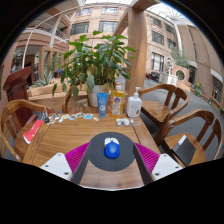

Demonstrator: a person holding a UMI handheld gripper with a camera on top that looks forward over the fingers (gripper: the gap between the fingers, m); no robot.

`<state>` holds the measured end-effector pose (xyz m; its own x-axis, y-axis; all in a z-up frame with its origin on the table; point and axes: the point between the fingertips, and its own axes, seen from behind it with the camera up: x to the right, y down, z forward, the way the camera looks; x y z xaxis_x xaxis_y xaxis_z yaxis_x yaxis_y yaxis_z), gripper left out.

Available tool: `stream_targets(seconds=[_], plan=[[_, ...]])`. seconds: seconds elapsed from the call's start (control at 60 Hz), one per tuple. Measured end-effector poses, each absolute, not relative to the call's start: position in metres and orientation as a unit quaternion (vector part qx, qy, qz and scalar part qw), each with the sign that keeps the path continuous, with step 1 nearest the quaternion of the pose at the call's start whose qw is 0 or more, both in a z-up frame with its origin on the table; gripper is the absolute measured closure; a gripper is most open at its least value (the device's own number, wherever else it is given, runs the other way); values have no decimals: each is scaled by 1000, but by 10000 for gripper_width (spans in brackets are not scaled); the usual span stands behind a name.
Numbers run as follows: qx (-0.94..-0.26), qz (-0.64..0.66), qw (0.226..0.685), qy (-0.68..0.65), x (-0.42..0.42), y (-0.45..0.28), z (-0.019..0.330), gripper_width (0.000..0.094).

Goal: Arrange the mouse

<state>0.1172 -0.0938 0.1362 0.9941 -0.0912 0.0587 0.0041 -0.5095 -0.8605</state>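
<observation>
Gripper [111, 156] fingers spread wide, magenta pads [77, 155] flanking dark mouse mat; nothing clamped. Small blue rounded plastic mouse [111, 149] sat between fingers on dark mat [111, 160], gaps either side. Judged light, rigid, smooth and slippery; best pinched across its flanks. Beyond, on wooden table [70, 133]: bottles, potted green plant [95, 55].

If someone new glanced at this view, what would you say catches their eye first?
First, the dark computer mouse with a blue wheel, lying on the wooden table between the gripper's open fingers. Beyond it stand plastic bottles before a leafy green potted plant.
</observation>
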Motion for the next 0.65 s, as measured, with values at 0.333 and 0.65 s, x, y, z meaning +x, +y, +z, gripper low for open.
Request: stream_targets(seconds=[0.333, 0.65], plan=[[-859, -60, 508, 18, 111, -191, 186, 87], [-858, -51, 511, 1, 105, -227, 196, 87]])
